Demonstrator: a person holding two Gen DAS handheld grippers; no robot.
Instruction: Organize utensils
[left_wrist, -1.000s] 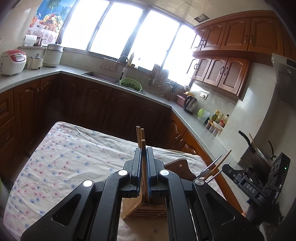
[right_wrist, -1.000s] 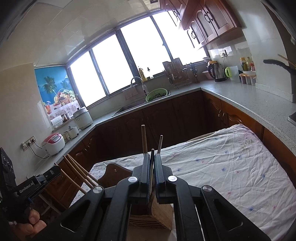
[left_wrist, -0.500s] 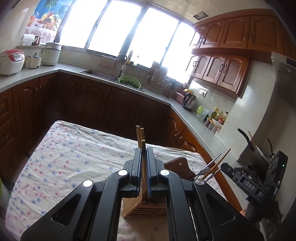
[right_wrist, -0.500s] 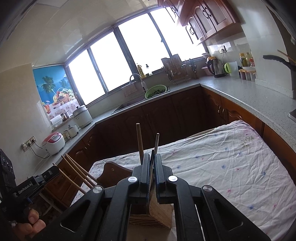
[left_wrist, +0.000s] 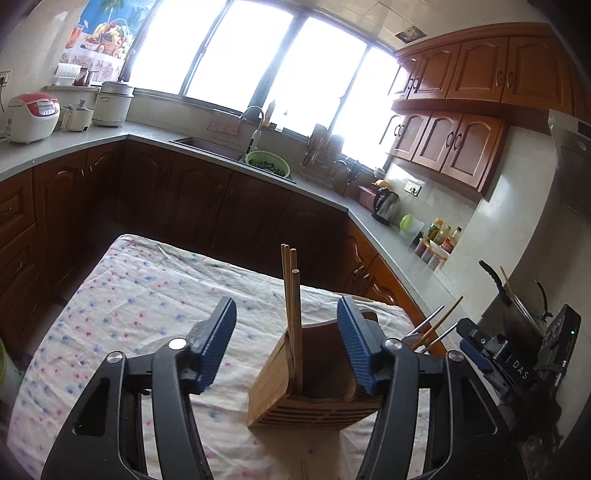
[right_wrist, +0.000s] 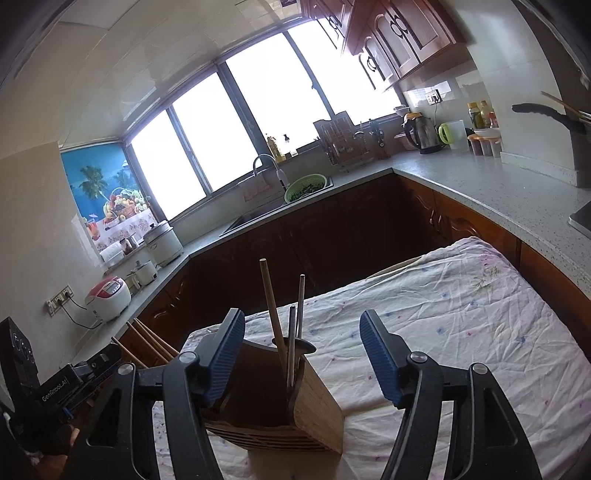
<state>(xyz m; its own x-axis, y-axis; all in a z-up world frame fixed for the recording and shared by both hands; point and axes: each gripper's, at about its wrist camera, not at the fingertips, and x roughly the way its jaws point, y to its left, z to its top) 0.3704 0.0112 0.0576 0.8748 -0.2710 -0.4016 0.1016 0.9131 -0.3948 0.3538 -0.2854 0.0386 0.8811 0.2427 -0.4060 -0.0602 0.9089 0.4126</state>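
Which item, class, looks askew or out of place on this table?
Nothing is spilled or broken. The chopsticks stand in the wooden holder leaning, not upright, and in the right wrist view a wooden stick tilts away from two metal ones. Both the left gripper and right gripper are open around them.

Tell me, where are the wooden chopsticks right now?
The wooden chopsticks stand in the bamboo holder on the flowery tablecloth, between the open left gripper's blue fingers.
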